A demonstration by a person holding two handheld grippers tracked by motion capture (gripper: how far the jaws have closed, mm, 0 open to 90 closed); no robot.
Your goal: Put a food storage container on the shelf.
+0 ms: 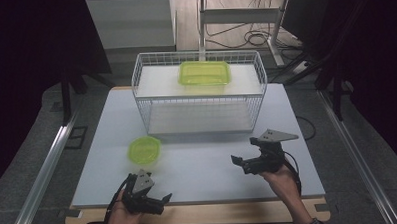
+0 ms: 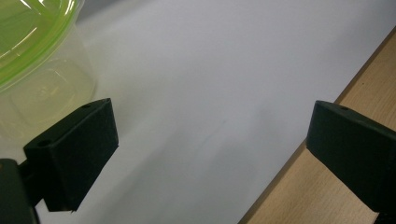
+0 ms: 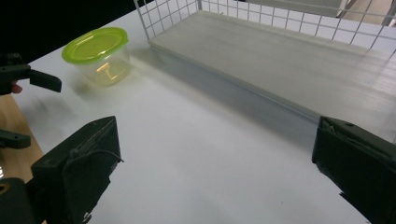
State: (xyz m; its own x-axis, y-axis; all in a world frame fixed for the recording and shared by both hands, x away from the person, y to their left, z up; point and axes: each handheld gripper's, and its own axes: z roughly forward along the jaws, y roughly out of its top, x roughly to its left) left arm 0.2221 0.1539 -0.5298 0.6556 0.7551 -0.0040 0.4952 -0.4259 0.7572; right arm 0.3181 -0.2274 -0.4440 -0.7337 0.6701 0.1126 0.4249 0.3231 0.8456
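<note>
My left tongs [image 1: 162, 198] hang released at the near edge of the bench [image 1: 204, 177], jaws wide with nothing between them. My right tongs [image 1: 241, 161] hang just as slack, jaws spread, holding nothing, in front of the wire basket [image 1: 200, 92].

The round tub [image 1: 144, 150], clear with a lime-green lid, stands upright on the bench just in front of the basket's near left corner. In the left gripper view it sits close beyond one jaw, off to the side rather than in the gap. A flat rectangular green tub [image 1: 204, 73] already lies on the basket's upper shelf.

I judge the step in hand to be taking hold of the round tub with the left tongs, probably to put it into the basket. To do it well I should swing the tongs toward the basket until the tub sits centred between the jaws, come in level, and close on the wall below the lid's rim, not on the lid, which could pop off. The plastic looks thin and slick, so a gentle squeeze is best.
</note>
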